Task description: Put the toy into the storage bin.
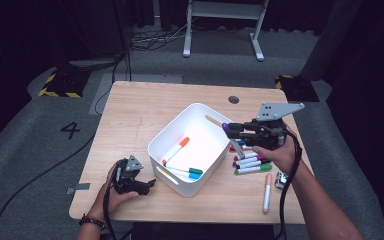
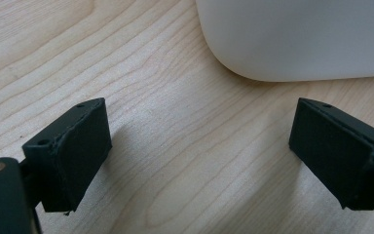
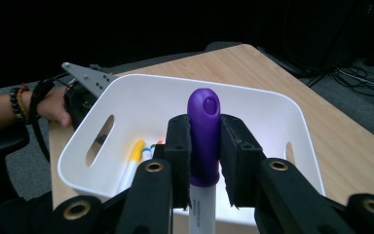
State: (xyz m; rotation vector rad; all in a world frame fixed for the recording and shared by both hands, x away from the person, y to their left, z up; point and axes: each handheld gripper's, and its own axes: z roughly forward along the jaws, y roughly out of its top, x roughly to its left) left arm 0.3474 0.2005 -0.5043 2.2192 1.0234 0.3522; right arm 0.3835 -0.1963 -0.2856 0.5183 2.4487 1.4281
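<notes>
Purple-capped marker (image 3: 204, 141) is clamped in my right gripper (image 3: 204, 161), just above the right rim of the white bin (image 1: 172, 135). My left gripper (image 2: 199, 151), jaws apart, rests near the table's (image 1: 145, 102) front-left corner, beside the bin.

Bin (image 1: 207, 112) mid-table (image 1: 145, 105) — 3 markers (image 1: 182, 157) inside, more markers (image 1: 252, 164) right.

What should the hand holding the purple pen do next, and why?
Probably carry it a little further over the white bin and let go. The right gripper is shut on the purple-capped marker and sits at the bin's rim, other markers already lie inside, and more wait on the table.
</notes>
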